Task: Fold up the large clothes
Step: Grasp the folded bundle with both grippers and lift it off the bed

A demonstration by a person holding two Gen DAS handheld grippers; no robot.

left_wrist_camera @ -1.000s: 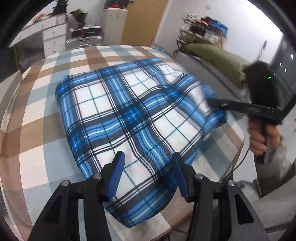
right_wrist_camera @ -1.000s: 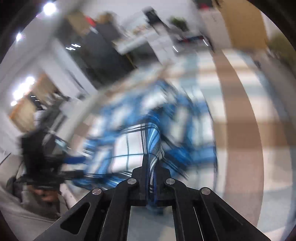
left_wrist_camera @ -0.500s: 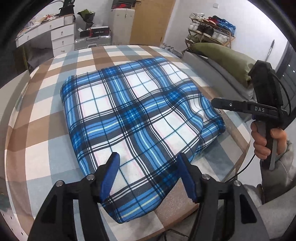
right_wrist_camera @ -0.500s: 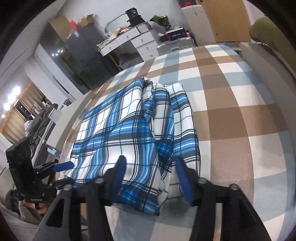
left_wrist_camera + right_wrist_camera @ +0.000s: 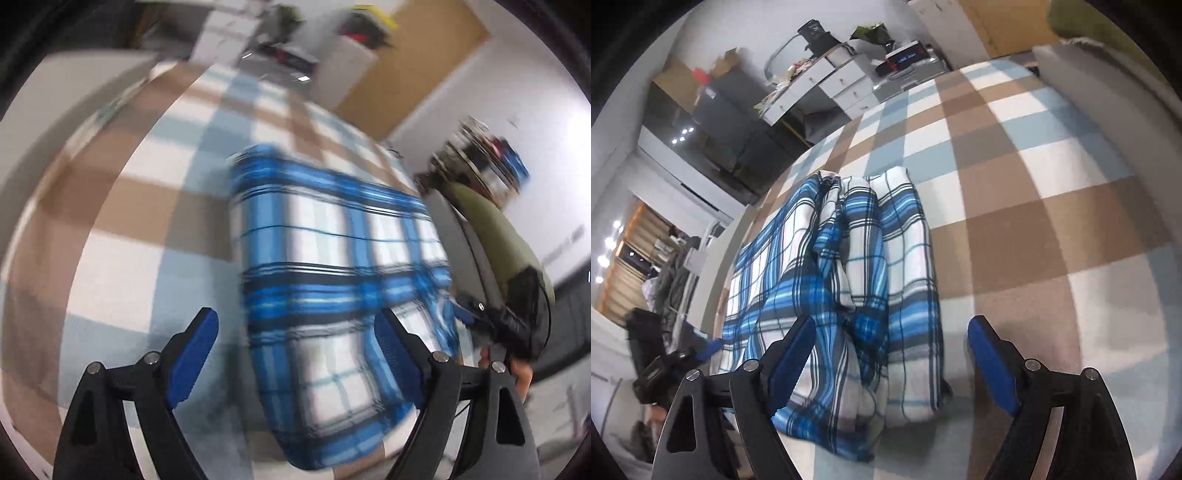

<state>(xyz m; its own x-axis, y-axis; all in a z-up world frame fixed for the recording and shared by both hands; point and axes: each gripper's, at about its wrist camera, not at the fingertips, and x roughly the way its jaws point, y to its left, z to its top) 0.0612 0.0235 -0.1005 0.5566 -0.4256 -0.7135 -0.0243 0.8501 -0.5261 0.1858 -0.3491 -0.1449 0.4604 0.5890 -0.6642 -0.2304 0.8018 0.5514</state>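
Note:
A blue, white and black plaid cloth (image 5: 332,280) lies folded on the checked bed (image 5: 122,258). The left wrist view is blurred. My left gripper (image 5: 295,354) hovers over the cloth's near end, jaws opening, nothing pinched between them. In the right wrist view the cloth (image 5: 849,288) shows a bunched, folded edge running away from me. My right gripper (image 5: 890,354) hangs above its near end, jaws opening wide, pads off the fabric. Each gripper appears in the other's view: the right one (image 5: 469,314) at the cloth's right edge, the left one (image 5: 701,350) at lower left.
The bed cover (image 5: 1034,192) is brown, white and pale blue checks, with bare cover right of the cloth. White drawers (image 5: 842,85) and dark cabinets stand beyond the bed. An olive cushion (image 5: 495,229) and a cluttered shelf (image 5: 487,158) lie to the right.
The right gripper let go of the cloth's folded edge and opened wide. The left gripper opened wider, rolled and shifted sideways, so the cloth now sits right of centre in its view.

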